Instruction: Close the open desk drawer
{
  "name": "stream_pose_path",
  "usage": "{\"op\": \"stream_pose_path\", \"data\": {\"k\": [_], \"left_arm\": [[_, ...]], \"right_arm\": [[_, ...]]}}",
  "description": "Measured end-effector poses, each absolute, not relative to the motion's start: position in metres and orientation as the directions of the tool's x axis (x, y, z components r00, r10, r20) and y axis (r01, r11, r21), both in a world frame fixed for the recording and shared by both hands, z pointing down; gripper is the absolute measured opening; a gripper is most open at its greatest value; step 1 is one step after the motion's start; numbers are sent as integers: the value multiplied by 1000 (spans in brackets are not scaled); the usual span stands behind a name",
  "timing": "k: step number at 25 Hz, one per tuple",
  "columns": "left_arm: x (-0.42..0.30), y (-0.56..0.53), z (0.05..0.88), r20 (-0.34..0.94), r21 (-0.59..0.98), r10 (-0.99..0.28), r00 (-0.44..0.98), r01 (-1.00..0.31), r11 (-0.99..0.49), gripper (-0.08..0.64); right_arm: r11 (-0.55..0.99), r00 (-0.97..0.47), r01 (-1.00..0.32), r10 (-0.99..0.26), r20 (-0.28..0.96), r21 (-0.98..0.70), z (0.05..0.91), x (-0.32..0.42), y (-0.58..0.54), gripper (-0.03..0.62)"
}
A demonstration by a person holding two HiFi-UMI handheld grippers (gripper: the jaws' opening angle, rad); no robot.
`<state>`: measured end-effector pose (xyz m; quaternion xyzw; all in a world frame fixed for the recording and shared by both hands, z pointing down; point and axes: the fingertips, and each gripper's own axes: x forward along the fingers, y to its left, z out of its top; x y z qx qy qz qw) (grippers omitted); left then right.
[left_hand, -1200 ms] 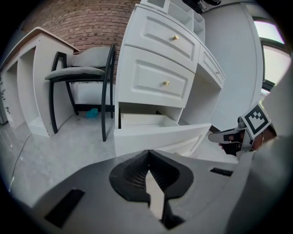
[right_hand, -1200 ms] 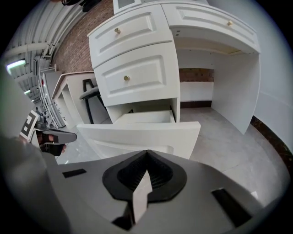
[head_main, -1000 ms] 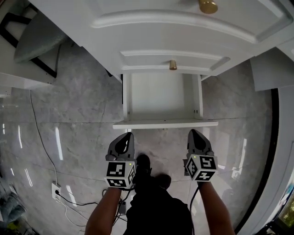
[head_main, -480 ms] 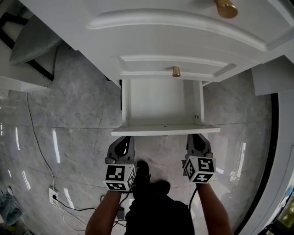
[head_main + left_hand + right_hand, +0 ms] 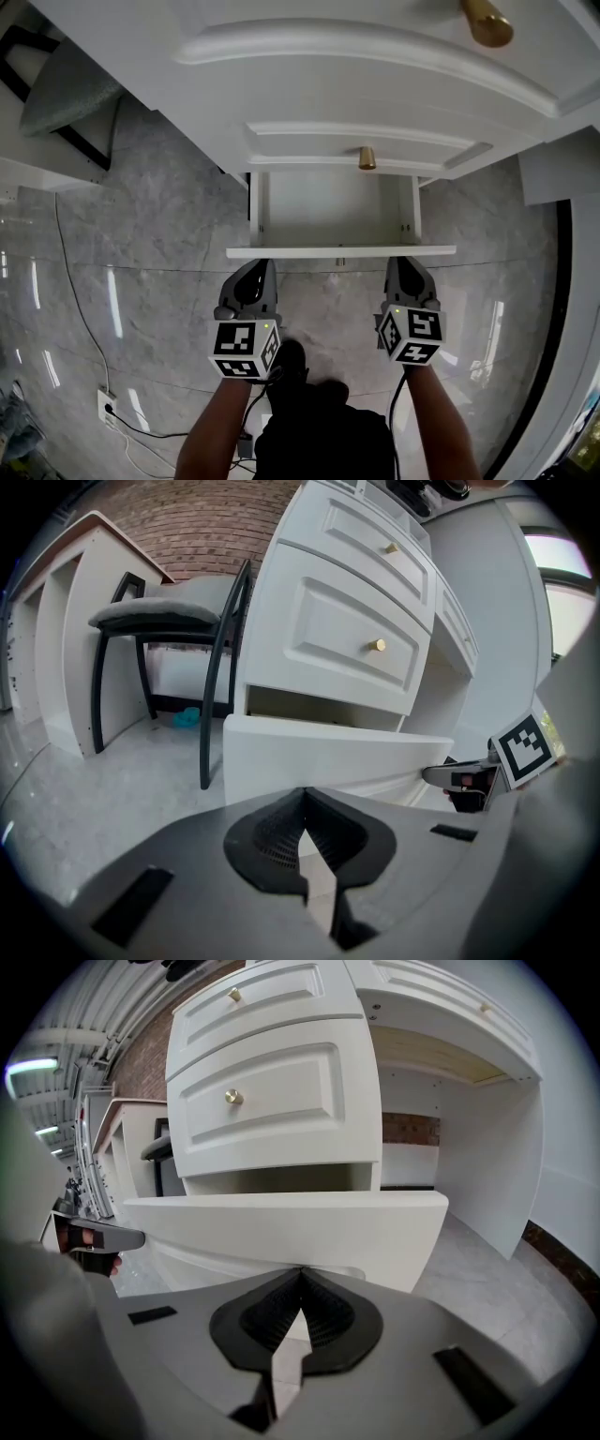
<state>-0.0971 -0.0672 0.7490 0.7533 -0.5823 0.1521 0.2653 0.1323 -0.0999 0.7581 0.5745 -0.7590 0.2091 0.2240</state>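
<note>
Open drawer (image 5: 340, 251) juts from desk (image 5: 356, 84) — chair (image 5: 66, 94) left.

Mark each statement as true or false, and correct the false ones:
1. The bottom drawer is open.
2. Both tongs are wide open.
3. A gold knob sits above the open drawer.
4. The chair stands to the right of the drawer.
1. The bottom drawer is open. True.
2. Both tongs are wide open. False: the left tongs and the right tongs are both shut, with nothing between them.
3. A gold knob sits above the open drawer. True.
4. The chair stands to the right of the drawer. False: the chair stands to its left.
</note>
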Motion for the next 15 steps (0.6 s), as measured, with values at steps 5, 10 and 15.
{"op": "stream_pose_path", "data": {"k": [5,10,15], "left_arm": [[-100,-91,750,519,212,-815,259,-962,-171,9],[-102,-114,749,488,205,-838,243,-965,-161,9],[-105,-136,749,457,200,-858,235,-967,-159,9]], "right_arm": [[274,-258,-960,-796,548,-53,758,130,-123,5],[298,-289,-952,-804,520,-69,758,127,-146,5],[296,-290,-953,-821,491,-68,758,125,-166,5]]}}
